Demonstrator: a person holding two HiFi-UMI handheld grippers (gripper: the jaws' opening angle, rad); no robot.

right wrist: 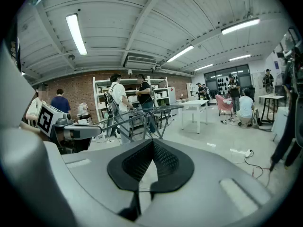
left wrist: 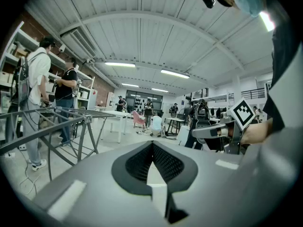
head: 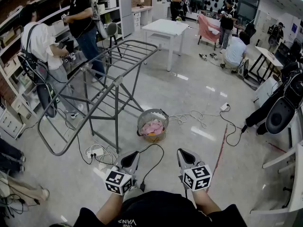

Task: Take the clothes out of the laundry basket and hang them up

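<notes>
- The left gripper (head: 134, 153) is held low in front of the person. Its jaws are pressed fully together with nothing between them, and the left gripper view shows the dark pads meeting at the tip.
- The right gripper (head: 182, 152) is level with it and apart from it. It is closed tight and empty in the same way.
- Both grippers point forward and a little downward, and neither touches anything.
- The laundry basket (head: 163, 116) is round with a perforated grey wall. It stands on the glossy floor (head: 199, 79) ahead of the two grippers, roughly in line between them and well apart from both.
- The clothes (head: 151, 126) lie inside the basket as a bundle of pink fabric with something orange-yellow at the near edge. It may be more than one garment, but the head view is too small to tell the pieces apart.
- A grey metal drying rack (head: 116, 82) stands unfolded to the left of and behind the basket, with its nearest leg just beside the basket.
- A white cable (head: 191, 116) curls over the floor to the right of the basket.
- A power strip (head: 94, 151) lies near the rack's foot on the left.
- Farther back is a white surface (head: 165, 27).
- Two people (head: 40, 46) stand by the shelves beyond the rack.
</notes>
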